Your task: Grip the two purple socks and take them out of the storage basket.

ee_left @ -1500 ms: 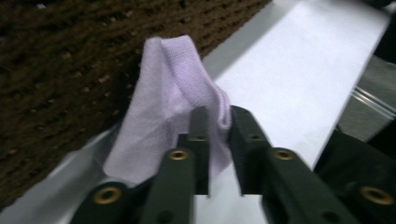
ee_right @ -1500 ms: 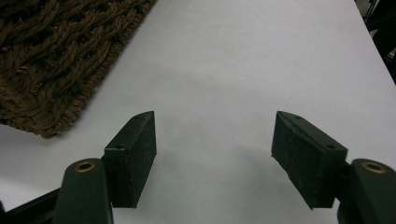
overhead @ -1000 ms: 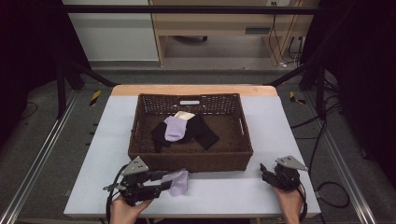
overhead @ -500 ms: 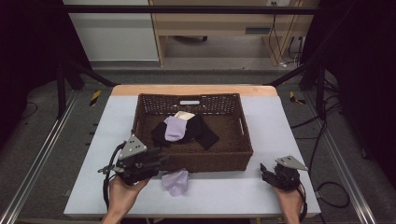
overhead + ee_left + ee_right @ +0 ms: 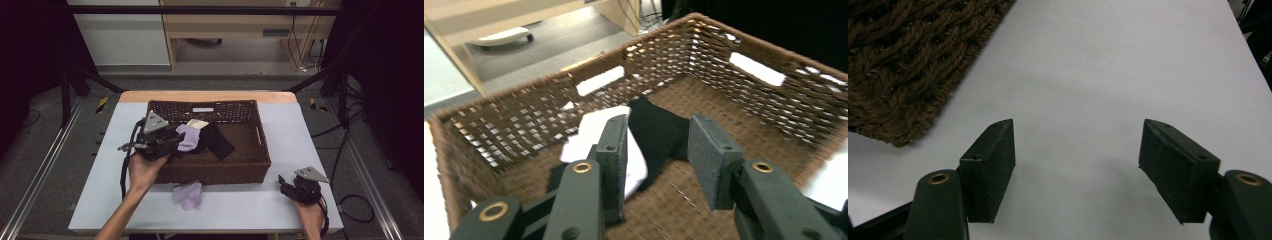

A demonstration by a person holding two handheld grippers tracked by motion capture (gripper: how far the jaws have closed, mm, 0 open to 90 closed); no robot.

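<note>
A brown wicker basket stands mid-table. Inside lie a lilac sock, a black sock and a pale cream piece. Another lilac sock lies crumpled on the white table just in front of the basket. My left gripper hovers over the basket's left side, pointing in at the socks. Its jaws have just been closing and stand open with nothing between them. My right gripper rests low over the table at the front right, open and empty.
The basket's corner lies to the left of the right gripper. White tabletop runs along the basket's right side. A pale wooden cabinet stands on the floor beyond the table.
My left gripper has left the front edge beside the loose lilac sock, risen, and moved back over the basket's left side. The sock stays on the table. The right gripper has not moved.
</note>
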